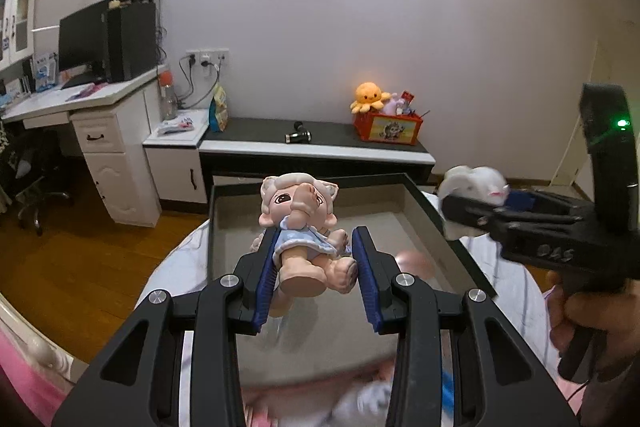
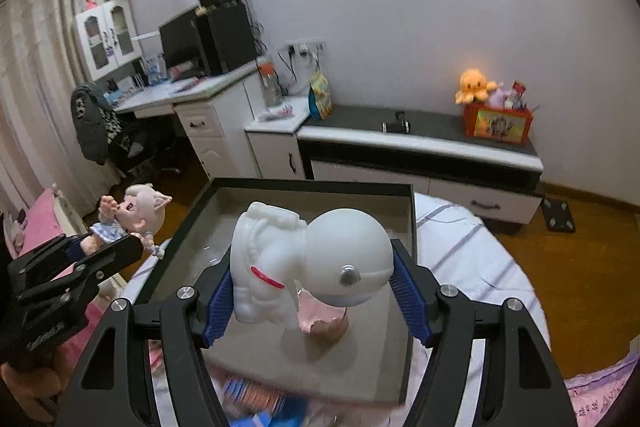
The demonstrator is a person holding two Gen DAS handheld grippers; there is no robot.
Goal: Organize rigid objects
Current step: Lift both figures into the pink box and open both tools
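Item one: our left jaws (image 1: 316,269) are clamping the pig-faced doll (image 1: 306,227) at its waist, head beyond the tips. Item two: our right jaws (image 2: 316,291) are gripping the white astronaut figure (image 2: 308,259) across body and helmet. Step, as we are judging it: carrying both over the grey tray (image 2: 412,227). Next: lowering, then releasing inside.

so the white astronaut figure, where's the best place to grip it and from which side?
Grip the astronaut figure across its torso, not the round helmet, which is smooth and domed and would likely slip between flat pads. Come from behind with one pad on each flank, as the right gripper does now. The backpack and ribbed side should give the pads some purchase.
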